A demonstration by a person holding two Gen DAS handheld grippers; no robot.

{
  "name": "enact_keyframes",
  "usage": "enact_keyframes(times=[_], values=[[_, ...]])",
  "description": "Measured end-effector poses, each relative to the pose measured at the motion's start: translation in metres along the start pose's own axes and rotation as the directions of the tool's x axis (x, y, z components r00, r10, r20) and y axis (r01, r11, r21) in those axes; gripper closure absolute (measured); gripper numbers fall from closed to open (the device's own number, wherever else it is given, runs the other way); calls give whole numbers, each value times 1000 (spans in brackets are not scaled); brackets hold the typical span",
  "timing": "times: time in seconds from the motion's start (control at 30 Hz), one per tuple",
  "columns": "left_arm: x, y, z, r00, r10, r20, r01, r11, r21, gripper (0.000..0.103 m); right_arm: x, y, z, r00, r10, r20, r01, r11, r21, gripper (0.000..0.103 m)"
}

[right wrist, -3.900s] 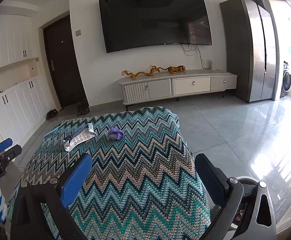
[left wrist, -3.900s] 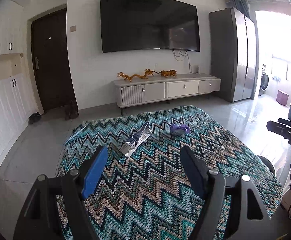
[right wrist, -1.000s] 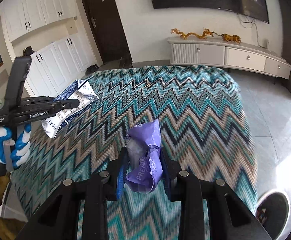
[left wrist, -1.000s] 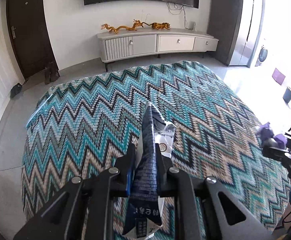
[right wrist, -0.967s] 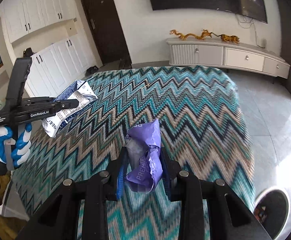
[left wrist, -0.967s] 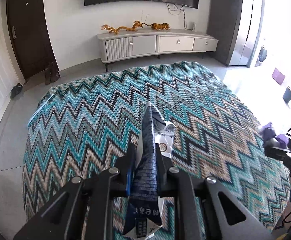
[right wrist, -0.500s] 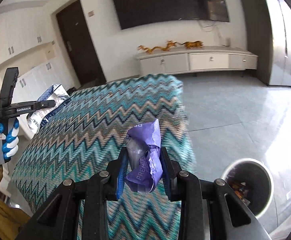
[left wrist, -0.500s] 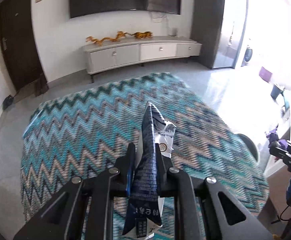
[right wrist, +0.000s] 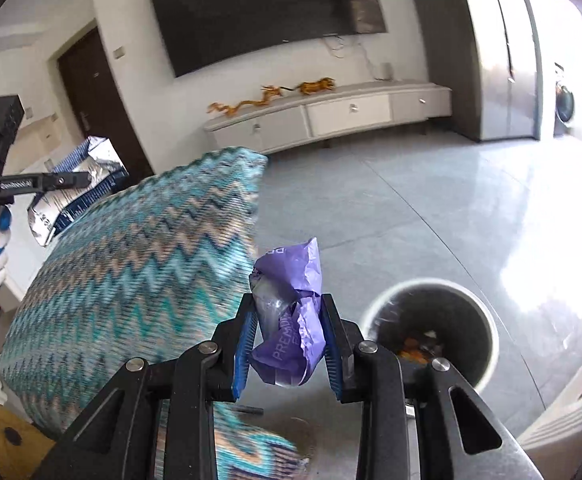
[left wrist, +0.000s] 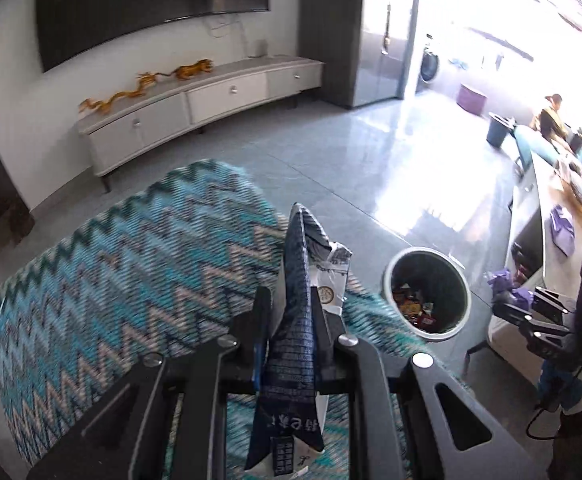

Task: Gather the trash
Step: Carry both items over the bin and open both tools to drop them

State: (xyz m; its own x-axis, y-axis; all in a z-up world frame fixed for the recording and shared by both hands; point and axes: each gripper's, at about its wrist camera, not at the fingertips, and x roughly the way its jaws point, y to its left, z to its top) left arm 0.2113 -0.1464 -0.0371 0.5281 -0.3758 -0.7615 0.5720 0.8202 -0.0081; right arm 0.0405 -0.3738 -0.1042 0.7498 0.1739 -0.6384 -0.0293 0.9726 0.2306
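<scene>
A big black TV (right wrist: 267,12) hangs on the white wall. Under it stands a long, low white cabinet (left wrist: 195,100) with drawers. Gold dragon figures (left wrist: 147,84) sit on top of the cabinet. A tall grey fridge (right wrist: 499,48) stands to the right of it. A dark brown door (right wrist: 91,92) is on the left. The floor (right wrist: 431,208) is shiny grey tile. A zigzag blanket (left wrist: 131,272) in blue, teal and tan covers the bed in front

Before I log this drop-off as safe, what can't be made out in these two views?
- Trash bin: right wrist view blurs its contents; near rim hidden behind the right gripper.
- Blue wrapper: left wrist view cuts its lower end; print unreadable.
- Purple wrapper: lettering partly folded away.
- Zigzag blanket: motion-blurred.
</scene>
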Motion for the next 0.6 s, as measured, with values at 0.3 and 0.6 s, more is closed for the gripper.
enact_keyframes(times=[0.3,0.6], values=[[81,-122,37,991,-97,-96,112,981,157,87,12,-85,-17,998,-61,-31,65,989,132,74],[163,-199,43,961,-174,-216,211,964,162,87,41,-145,-30,991,-91,-98,111,968,226,73]])
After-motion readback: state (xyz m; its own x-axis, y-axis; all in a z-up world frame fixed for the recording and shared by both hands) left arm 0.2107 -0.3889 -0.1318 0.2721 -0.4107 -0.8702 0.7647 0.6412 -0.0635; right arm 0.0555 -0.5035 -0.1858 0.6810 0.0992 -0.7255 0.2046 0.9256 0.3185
